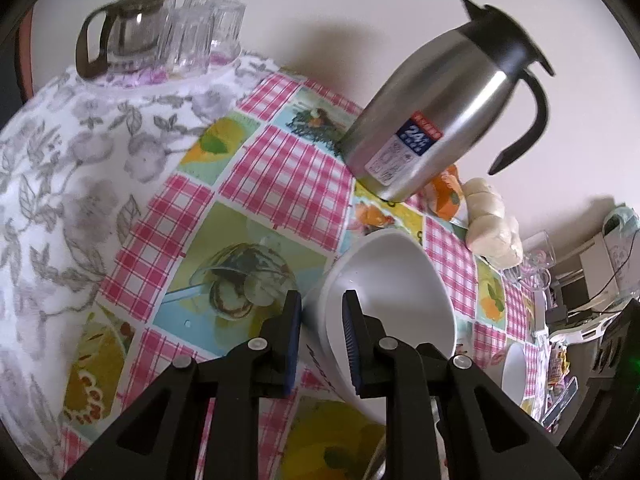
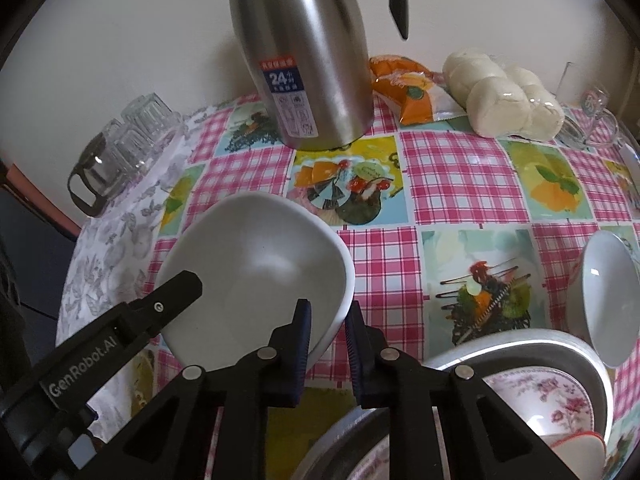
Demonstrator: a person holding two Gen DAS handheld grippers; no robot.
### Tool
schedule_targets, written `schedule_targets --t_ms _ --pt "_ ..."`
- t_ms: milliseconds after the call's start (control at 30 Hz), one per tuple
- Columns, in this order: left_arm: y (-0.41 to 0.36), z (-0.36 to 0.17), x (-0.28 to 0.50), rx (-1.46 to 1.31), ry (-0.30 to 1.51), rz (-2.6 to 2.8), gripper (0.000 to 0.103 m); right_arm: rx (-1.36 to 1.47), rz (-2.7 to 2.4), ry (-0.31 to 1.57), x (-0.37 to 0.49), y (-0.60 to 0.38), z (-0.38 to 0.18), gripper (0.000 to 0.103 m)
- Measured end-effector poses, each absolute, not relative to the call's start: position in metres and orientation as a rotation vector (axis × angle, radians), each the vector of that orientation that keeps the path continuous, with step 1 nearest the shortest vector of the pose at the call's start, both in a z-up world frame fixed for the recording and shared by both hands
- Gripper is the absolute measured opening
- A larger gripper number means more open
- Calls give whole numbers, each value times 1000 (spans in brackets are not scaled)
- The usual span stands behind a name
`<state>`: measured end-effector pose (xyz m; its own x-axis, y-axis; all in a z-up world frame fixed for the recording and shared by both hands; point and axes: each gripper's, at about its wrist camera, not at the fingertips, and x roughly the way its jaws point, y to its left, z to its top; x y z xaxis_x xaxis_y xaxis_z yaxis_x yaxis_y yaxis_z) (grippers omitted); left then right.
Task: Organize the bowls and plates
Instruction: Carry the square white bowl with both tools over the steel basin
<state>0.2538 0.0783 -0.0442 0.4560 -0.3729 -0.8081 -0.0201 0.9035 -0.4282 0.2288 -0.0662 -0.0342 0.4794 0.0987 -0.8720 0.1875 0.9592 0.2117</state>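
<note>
Left gripper [image 1: 321, 314] has its fingers closed down on the rim of the white bowl [image 2: 256, 272], one inside, one outside. The bowl sits tilted over the counter's [image 2: 452, 184] left-middle, mouth open toward the right side. Right gripper [image 2: 328, 326] straddles the bowl's opposite near rim, fingers a narrow gap apart; contact unclear. A second white bowl [image 2: 608, 292] sits tilted at the right edge, nearer the right gripper. Floral plates [image 2: 548, 400] lie in metal pans at the near right.
</note>
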Motion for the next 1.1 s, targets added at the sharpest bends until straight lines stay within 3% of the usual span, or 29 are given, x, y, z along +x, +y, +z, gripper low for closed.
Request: schedule_targets --t_ms 567,1100 --pt "46 23 189 -276 971 -244 21 348 -25 910 156 -92 36 19" --pt "6 66 122 -142 848 -301 21 480 -10 760 77 -136 58 19"
